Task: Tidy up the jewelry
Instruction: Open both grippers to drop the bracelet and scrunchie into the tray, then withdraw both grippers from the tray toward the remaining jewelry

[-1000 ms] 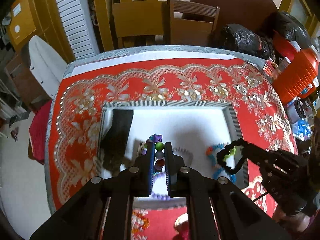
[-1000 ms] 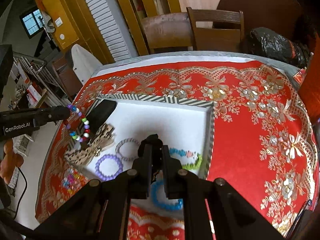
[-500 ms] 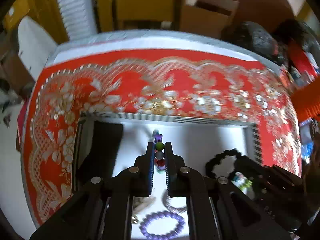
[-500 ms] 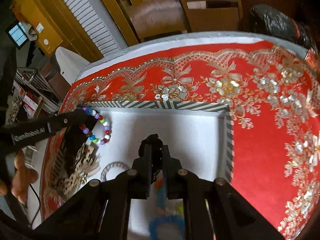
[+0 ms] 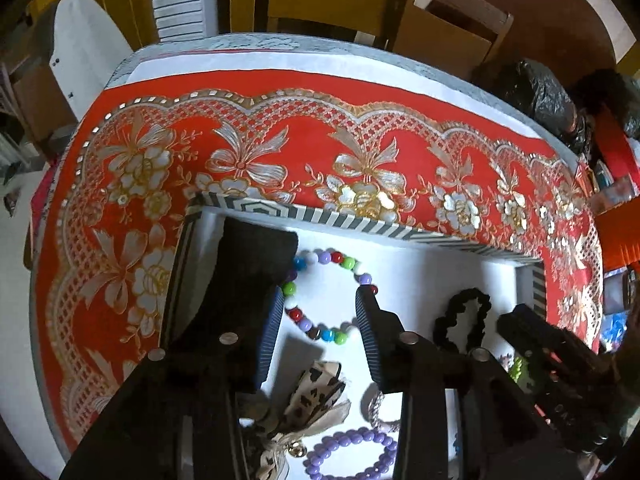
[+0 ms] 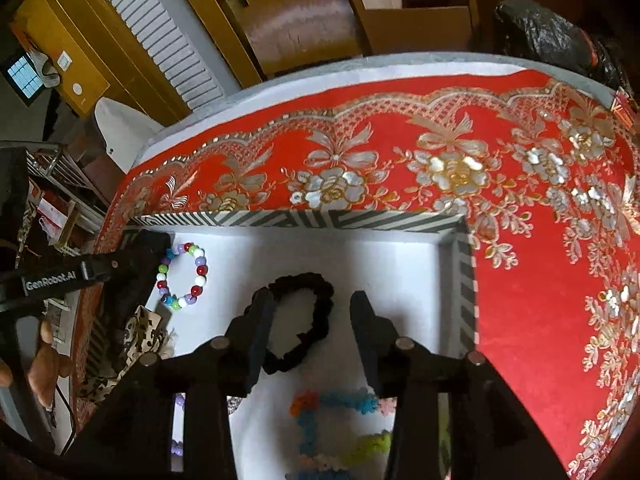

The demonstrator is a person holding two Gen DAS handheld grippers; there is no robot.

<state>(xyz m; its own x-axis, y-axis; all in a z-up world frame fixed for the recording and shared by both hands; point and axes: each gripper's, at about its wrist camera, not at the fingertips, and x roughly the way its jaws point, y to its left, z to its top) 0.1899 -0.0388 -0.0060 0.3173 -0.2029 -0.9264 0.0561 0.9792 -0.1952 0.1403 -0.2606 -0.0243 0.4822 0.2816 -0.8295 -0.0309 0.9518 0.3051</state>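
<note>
The left gripper (image 5: 318, 320) has just opened its jaws wide, and the bead bracelet (image 5: 328, 296) lies flat between them on the white floor of the box (image 5: 360, 224). The pads do not squeeze it, so it looks let go here on purpose. It sits near the far striped wall, just beside a black block (image 5: 256, 256), likely to keep it apart from the other pieces.

The right gripper (image 6: 312, 320) has just opened too. The black scrunchie (image 6: 304, 320) lies between its jaws, touching the left one, free on the box floor. A purple bracelet (image 5: 352, 452) and a leopard bow (image 5: 316, 396) rest closer in.
</note>
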